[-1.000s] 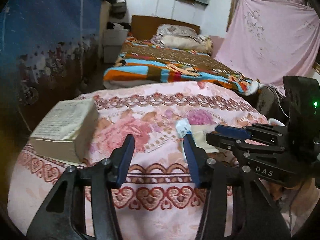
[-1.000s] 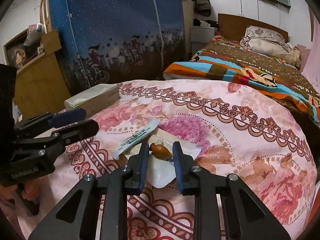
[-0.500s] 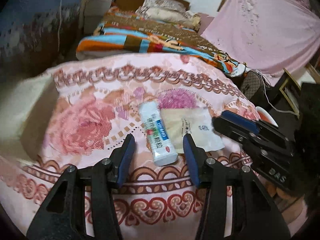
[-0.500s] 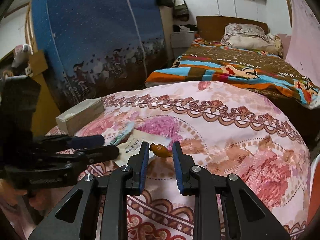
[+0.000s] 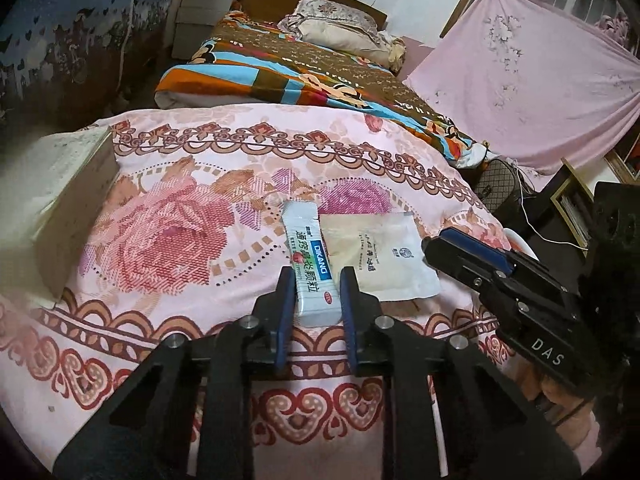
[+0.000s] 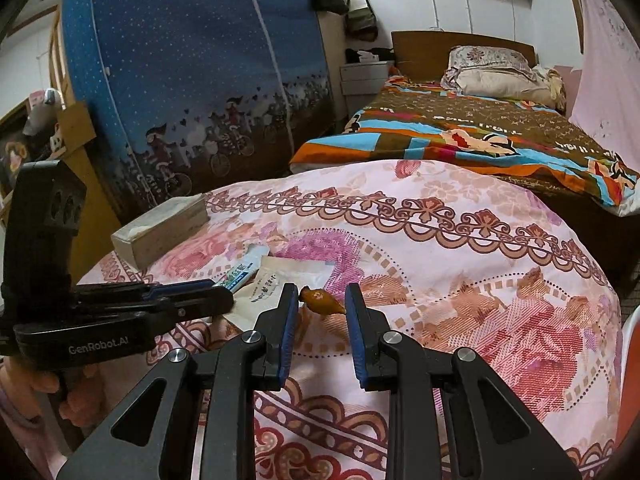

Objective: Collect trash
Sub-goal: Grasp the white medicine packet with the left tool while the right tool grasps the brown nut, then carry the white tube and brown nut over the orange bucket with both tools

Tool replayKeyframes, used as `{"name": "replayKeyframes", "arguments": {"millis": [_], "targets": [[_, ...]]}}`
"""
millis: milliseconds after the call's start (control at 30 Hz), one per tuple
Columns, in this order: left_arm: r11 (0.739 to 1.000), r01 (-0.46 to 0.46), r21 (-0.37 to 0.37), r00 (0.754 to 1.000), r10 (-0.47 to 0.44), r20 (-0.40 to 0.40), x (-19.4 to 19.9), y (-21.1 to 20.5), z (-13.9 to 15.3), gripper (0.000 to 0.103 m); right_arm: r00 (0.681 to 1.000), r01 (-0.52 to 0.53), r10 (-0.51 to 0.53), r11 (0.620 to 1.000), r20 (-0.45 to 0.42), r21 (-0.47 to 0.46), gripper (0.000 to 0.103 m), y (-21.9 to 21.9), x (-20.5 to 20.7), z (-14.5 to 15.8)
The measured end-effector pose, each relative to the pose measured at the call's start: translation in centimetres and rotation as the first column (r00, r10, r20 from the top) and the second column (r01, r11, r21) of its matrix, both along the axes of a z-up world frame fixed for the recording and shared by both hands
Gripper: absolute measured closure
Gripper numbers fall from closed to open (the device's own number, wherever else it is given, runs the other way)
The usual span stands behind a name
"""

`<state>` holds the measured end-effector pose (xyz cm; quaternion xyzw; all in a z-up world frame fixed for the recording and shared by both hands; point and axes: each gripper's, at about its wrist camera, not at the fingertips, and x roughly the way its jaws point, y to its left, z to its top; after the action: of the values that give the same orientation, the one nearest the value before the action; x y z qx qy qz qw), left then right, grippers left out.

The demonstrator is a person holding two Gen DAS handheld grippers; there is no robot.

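Note:
A white and blue sachet (image 5: 310,258) lies on the pink floral bedspread (image 5: 180,216). My left gripper (image 5: 315,286) has closed its jaws against the sachet's near end. A flat beige packet (image 5: 376,256) lies just right of it. My right gripper (image 6: 322,300) is shut on a small orange-brown scrap (image 6: 322,302) and holds it above the bedspread (image 6: 460,280). The sachet (image 6: 240,274) and packet (image 6: 276,288) show left of it, partly behind the left gripper's body (image 6: 120,312).
A thick pale book (image 5: 52,200) lies at the bedspread's left edge; it also shows in the right wrist view (image 6: 160,232). A second bed with a striped blanket (image 5: 304,68) stands beyond. A blue fabric wardrobe (image 6: 192,64) stands at left. A pink cloth (image 5: 532,92) hangs at right.
My left gripper swung down onto the sachet and narrowed its jaws around it. My right gripper kept hold of the orange scrap and drew back to the right, away from the packet.

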<state>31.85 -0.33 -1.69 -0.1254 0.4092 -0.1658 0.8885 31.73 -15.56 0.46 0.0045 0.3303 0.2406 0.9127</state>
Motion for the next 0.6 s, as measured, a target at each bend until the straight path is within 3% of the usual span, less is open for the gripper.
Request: {"name": "replayKeyframes", "arguments": {"millis": [300,600], "targets": [[0.998,-0.059,0.009,0.983,0.057,0.176,-3.1,0.2,2.4,0.1,0.994,0.004,-0.004,1.0,0.111,0.001,0.081,0.0,-1.9,1.0],[0.994,-0.093,0.053,0.923,0.066,0.38,-7.0,-1.2,5.3,0.099,0.947,0.071,-0.084,0.996,0.311,0.052,0.081,-1.5,-5.5,3.4]]}}
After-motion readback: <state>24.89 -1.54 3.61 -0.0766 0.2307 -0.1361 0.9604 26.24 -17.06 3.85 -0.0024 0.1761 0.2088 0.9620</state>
